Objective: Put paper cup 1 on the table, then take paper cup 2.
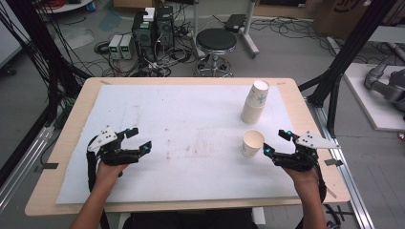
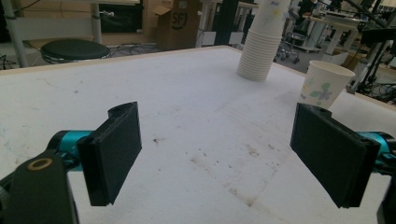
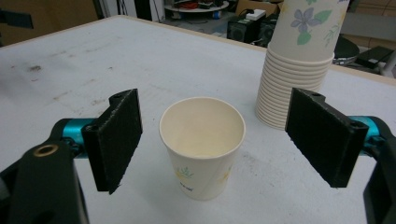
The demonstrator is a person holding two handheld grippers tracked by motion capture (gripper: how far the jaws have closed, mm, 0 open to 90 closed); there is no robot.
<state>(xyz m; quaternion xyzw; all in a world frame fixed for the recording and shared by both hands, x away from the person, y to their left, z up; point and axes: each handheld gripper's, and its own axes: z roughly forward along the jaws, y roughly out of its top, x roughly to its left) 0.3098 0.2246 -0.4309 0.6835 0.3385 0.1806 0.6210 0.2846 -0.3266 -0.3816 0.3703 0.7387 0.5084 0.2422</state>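
Nearest the person, the right hand-held gripper (image 1: 276,142) waits with jaws spread wide and nothing between the pads, aimed at the single paper cup (image 1: 252,143), which stands upright just ahead of it on the white worktop (image 1: 191,124), probably set apart there for easy grasping. The left hand-held gripper (image 1: 139,139), likewise spread and empty, idles well away at the other side. Farther back, one stack of cups (image 1: 255,101) leans slightly.

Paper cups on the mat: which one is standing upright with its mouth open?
The single paper cup by the right gripper, mouth up and empty. The other cups form an upside-down stack farther back.
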